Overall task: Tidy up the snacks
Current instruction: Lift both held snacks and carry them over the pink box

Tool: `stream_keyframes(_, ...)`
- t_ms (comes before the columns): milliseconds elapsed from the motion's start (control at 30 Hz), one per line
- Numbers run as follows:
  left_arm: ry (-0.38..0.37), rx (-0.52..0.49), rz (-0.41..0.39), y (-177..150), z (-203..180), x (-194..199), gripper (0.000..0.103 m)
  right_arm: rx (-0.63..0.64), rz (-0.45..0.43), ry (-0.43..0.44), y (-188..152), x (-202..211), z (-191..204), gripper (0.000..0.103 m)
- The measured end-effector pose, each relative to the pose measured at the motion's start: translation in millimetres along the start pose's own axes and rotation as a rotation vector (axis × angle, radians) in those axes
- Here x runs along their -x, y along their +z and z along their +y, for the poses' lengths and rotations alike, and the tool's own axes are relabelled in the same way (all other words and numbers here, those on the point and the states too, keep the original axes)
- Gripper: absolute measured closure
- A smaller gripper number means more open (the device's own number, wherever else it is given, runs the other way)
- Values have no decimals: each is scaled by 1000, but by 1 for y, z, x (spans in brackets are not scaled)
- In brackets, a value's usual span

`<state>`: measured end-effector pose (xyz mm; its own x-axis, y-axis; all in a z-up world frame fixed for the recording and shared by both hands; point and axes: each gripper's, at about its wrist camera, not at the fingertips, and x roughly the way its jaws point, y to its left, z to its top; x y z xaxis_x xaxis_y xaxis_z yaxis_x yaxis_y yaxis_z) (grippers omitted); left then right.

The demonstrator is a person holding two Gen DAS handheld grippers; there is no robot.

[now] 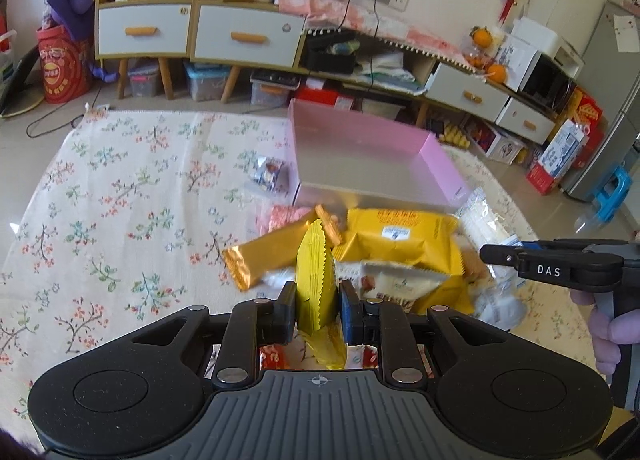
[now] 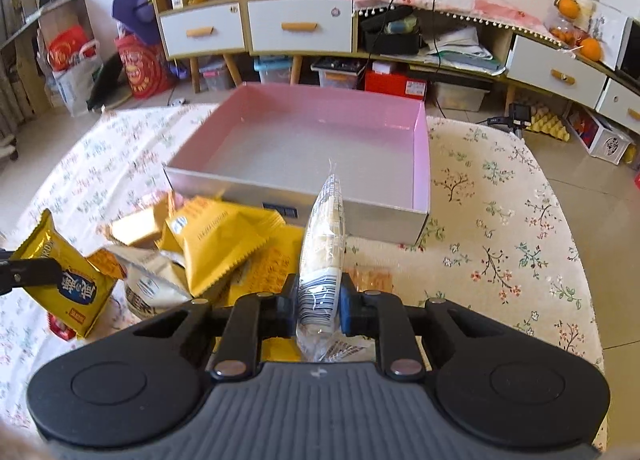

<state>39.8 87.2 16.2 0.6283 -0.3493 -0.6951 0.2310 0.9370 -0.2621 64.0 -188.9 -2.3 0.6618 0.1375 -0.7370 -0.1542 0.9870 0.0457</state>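
My left gripper (image 1: 318, 310) is shut on a yellow snack packet (image 1: 316, 276), held edge-on above the pile; the packet also shows in the right wrist view (image 2: 68, 280). My right gripper (image 2: 319, 310) is shut on a clear packet of white snacks (image 2: 324, 244), held upright in front of the pink box. It shows at the right of the left wrist view (image 1: 552, 260). The pink box (image 2: 420, 147) stands open and empty beyond the pile; it also shows in the left wrist view (image 1: 440, 163). A pile of gold and white snack packets (image 1: 400, 244) lies before the box.
A floral cloth (image 1: 120, 187) covers the table. A small wrapped snack (image 1: 268, 173) lies left of the box. Cabinets with drawers (image 2: 300, 27), storage bins and boxes stand on the floor beyond the table's far edge.
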Motion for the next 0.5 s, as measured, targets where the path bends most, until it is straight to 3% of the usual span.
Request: stream_keyframes(500, -37, 50, -104, 35, -15, 8, 84, -99, -87, 51, 22, 16, -15, 86)
